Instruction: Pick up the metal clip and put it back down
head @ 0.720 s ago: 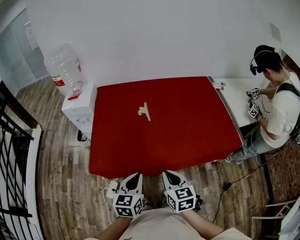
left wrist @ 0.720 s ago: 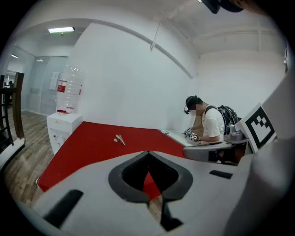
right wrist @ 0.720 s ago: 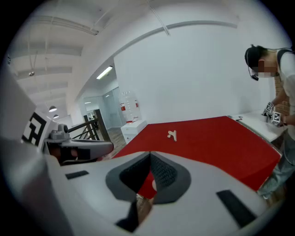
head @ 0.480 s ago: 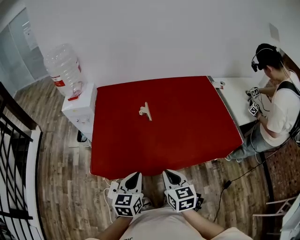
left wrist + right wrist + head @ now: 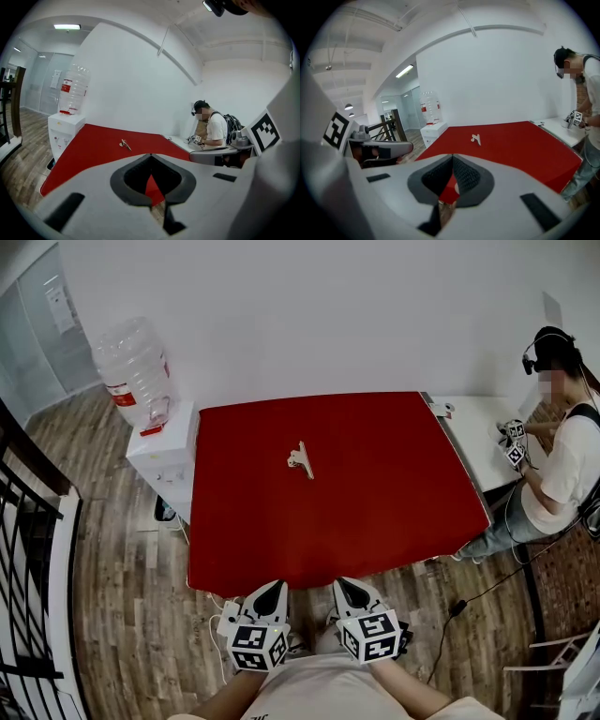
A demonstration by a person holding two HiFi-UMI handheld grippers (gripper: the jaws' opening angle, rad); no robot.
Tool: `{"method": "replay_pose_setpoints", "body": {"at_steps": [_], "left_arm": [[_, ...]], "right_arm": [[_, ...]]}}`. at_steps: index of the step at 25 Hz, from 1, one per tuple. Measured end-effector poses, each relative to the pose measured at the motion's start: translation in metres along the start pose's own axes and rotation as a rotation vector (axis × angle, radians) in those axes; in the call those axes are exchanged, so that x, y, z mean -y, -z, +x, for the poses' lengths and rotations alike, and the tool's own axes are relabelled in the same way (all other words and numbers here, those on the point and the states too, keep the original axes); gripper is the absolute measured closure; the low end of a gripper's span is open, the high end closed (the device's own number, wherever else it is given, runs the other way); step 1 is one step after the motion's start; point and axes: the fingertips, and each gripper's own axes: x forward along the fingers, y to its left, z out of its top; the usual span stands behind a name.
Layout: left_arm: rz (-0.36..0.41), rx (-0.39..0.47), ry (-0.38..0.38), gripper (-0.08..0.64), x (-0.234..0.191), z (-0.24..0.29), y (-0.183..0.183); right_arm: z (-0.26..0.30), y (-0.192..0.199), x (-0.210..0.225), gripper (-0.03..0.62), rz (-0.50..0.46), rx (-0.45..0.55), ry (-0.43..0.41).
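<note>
The metal clip (image 5: 301, 460) lies on the red table (image 5: 375, 502), a little left of its middle and towards the far side. It also shows small in the left gripper view (image 5: 124, 144) and in the right gripper view (image 5: 476, 138). Both grippers hang side by side in front of the table's near edge, well short of the clip. My left gripper (image 5: 273, 589) is shut with nothing in it (image 5: 151, 155). My right gripper (image 5: 341, 583) is shut and empty too (image 5: 452, 157).
A white water dispenser (image 5: 164, 451) with a large bottle (image 5: 134, 367) stands at the table's left side. A person (image 5: 567, 451) sits at a white table (image 5: 473, 442) to the right, holding two grippers. A black railing (image 5: 33, 549) runs along the left. Cables lie on the wooden floor.
The head view has shifted slightly, so the table and clip sit a little further right. Both grippers stay shut near the body in front of the table edge.
</note>
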Motion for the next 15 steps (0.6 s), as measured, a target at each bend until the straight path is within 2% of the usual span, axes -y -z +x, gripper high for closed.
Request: {"method": "replay_pose_setpoints", "body": {"at_steps": [8,15], "left_arm": [[-0.001,0.003,-0.028,0.555,-0.017,0.035,-0.013],[-0.013,0.019,-0.07,0.555,-0.028,0.105,-0.046]], "right_arm": [[0.042,-0.021,0.022,0.585,-0.004,0.016,-0.03],[0.095,-0.066,0.075,0.584,-0.042,0.027,-0.072]]}}
